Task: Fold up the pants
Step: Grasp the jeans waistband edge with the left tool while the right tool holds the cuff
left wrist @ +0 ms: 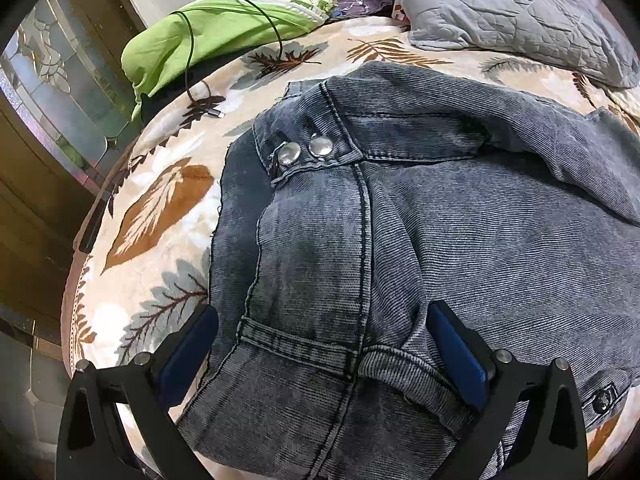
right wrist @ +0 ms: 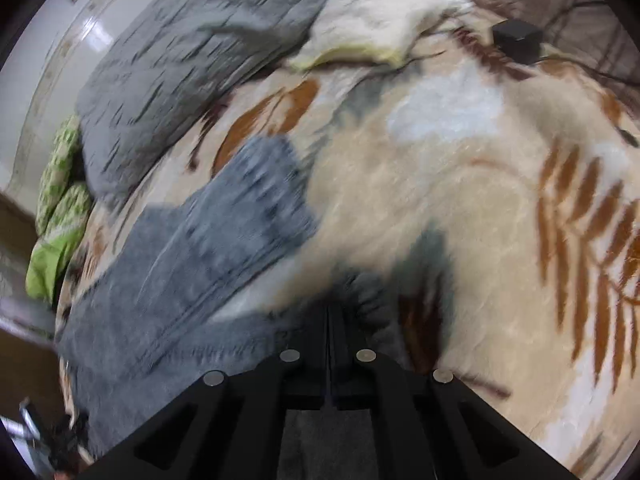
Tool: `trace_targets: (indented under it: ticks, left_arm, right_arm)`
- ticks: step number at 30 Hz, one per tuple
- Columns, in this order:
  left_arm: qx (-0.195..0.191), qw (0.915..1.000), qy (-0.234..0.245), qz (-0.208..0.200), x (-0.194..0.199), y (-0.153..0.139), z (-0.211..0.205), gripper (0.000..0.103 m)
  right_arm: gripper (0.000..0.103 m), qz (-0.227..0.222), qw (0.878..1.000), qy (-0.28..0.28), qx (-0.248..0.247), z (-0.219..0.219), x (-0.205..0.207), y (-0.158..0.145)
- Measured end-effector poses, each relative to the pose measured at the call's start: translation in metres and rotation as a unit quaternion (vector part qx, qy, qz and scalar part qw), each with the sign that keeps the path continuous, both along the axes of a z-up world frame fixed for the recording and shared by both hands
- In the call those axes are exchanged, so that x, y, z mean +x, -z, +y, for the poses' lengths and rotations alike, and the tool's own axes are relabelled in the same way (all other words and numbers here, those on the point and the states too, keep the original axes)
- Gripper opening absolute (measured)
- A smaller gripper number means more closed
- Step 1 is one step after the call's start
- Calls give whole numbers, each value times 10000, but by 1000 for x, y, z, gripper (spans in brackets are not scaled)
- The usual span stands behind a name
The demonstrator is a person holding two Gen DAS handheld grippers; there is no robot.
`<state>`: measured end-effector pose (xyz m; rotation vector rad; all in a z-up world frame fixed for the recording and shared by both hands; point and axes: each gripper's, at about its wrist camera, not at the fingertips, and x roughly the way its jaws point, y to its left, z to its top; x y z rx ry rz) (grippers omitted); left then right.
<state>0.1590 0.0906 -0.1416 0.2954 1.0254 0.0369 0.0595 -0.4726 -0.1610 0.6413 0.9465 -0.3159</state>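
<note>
The faded grey denim pants (left wrist: 400,220) are spread on the leaf-patterned blanket (left wrist: 160,208) for folding; the left gripper (left wrist: 324,348) is held apart astride the waistband, the right gripper (right wrist: 329,320) pressed together, apparently pinching denim.

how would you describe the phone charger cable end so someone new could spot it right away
Start at the leaf-print blanket covering the bed, then look toward its far left edge, beside the bright green bedding. A thin black cable loops over that green fabric and runs down onto the blanket, ending in a small silver plug. It is the only metal tip off the jeans, unlike their two round buttons.
</note>
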Motion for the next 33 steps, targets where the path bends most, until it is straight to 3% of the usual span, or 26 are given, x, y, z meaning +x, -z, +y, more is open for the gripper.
trace_targets:
  ticks: [7,10,15,20,27,30,32,33]
  left_arm:
    - [-214,9997,56,-99,-12,-18,3,103]
    - [-210,9982,222,-521,-17,-46,5,103]
    - [-355,9938,210,-1034,1,-94,15,103]
    - [-523,9938,-353,-917,51,-105,42,103]
    - [-683,9904,-1085,-513,120,-88,88,103]
    - [-808,9884,-1244,-317,145,-82,96,103]
    - [-878,9869,-1330,-235,161,-79,98,103]
    - [-906,9867,-1338,-197,167,-77,97,103]
  right_arm:
    - [3,-137,9997,38,-187,6,10,-20]
    - [4,-597,9981,132,84,2,9,-37]
    - [4,-749,9971,111,-19,3,36,-51]
    - [4,-911,9957,177,40,3,52,-56]
    - [6,-1276,9915,1,-266,13,67,-77]
    - [21,-1271,9918,-26,-160,13,81,-73]
    - [51,-1299,9914,-2,-153,13,88,-69]
    - [73,-1303,9913,21,-190,14,90,-68]
